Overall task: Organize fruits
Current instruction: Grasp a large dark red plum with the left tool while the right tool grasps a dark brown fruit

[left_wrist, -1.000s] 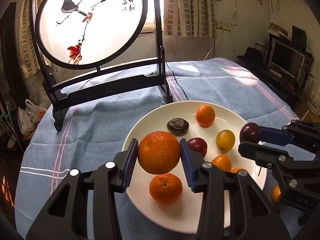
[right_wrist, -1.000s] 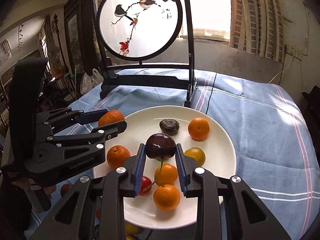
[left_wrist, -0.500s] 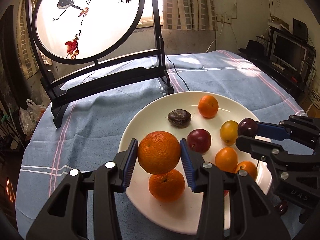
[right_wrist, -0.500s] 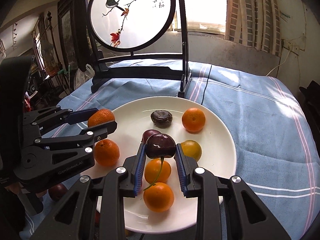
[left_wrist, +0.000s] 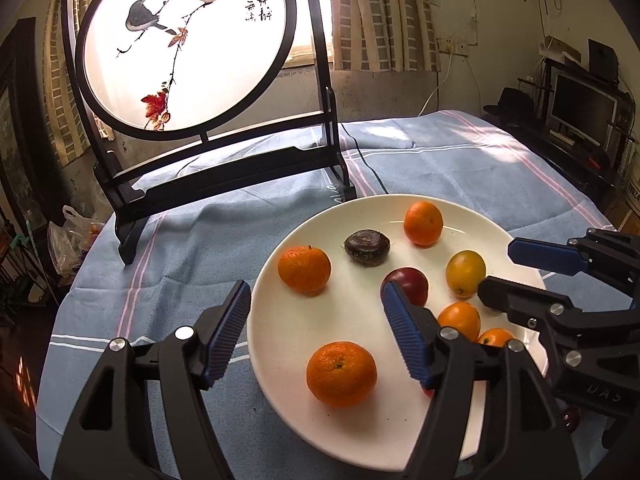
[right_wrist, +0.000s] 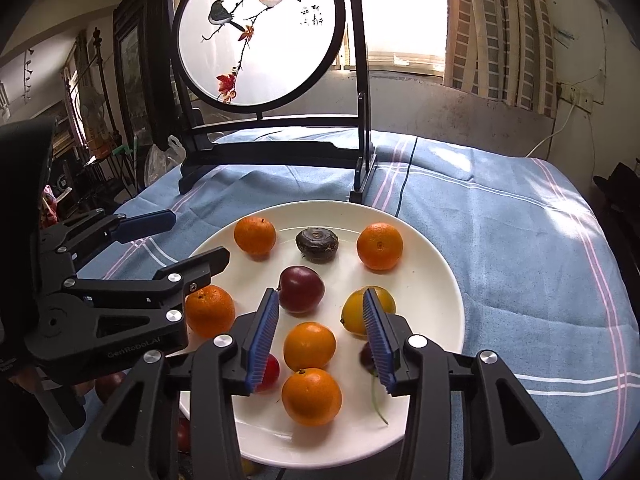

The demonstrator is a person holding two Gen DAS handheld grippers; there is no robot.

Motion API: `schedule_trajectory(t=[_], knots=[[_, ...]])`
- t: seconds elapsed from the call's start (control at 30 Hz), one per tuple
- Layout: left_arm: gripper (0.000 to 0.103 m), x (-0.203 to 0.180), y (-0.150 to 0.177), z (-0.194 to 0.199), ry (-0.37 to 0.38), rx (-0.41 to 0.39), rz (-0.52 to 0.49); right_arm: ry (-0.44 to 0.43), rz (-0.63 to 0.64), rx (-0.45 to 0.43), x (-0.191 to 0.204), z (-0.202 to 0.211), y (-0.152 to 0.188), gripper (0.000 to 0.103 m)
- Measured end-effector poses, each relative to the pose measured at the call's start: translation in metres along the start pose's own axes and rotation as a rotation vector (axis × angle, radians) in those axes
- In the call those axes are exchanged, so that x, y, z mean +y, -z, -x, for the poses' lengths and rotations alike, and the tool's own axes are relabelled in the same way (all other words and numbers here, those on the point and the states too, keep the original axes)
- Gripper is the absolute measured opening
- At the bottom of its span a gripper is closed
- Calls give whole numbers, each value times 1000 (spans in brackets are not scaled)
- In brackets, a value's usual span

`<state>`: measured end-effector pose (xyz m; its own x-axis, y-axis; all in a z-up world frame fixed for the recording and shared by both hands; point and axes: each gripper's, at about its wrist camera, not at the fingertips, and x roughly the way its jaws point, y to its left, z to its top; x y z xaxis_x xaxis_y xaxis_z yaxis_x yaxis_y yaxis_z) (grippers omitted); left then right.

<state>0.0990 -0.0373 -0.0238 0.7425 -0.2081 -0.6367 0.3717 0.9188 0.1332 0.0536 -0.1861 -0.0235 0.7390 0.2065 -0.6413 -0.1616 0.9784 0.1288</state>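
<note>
**Both tongs spread over the fruit plate**

Left tongs (left_wrist: 316, 324) are wide apart w/ nothing between them, hanging over the 9 o'clock side of the white plate (left_wrist: 360, 432). Right tongs (right_wrist: 320, 328) also gape, nothing gripped, over the plate's 6 o'clock part.

Fruit lies on the plate, which sits on the blue-clothed surface (right_wrist: 520, 248). From the right wrist view: one orange (right_wrist: 255, 235) at abt 11 o'clock, a dark brown round fruit (right_wrist: 317, 245) at 12, another orange (right_wrist: 379, 246) at 1. A dark red plum (right_wrist: 301, 289) lies near the middle, a yellow fruit (right_wrist: 360, 312) at abt 4 o'clock, partly behind the right tong pad. Two more oranges sit twd 6 o'clock, one (right_wrist: 309, 346) just beyond the other (right_wrist: 311, 397). An orange (right_wrist: 210, 311) lies at 8 o'clock, close by the left tongs' tip. A small dark cherry (right_wrist: 366, 356) w/ a green stem peeks from behind the right pad; a red fruit (right_wrist: 270, 372) shows behind the left pad.

A round bird-painted screen (left_wrist: 188, 48) on a black stand sits at the surface's 12 o'clock end.
</note>
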Motion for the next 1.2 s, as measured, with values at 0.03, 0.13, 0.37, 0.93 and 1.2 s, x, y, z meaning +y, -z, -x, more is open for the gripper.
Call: schedule_trajectory(t=[0.03,0.13,0.37,0.93,1.2], knots=[[67,0,0,0,0,0,0,1,-1,0,0,0,0,44],[67,1,-1,3,-6,-4,-3,-4,-2,0,0,2,0,44],[79,15,-6,60,7,-122,2,-80,-2,-66,14,46,-1,49],[83,34,118,83,53,83,-52,-167,142,211,92,67,122,54],[83,28,129,70,82,123,-87,-104,70,254,88,33,118,53]])
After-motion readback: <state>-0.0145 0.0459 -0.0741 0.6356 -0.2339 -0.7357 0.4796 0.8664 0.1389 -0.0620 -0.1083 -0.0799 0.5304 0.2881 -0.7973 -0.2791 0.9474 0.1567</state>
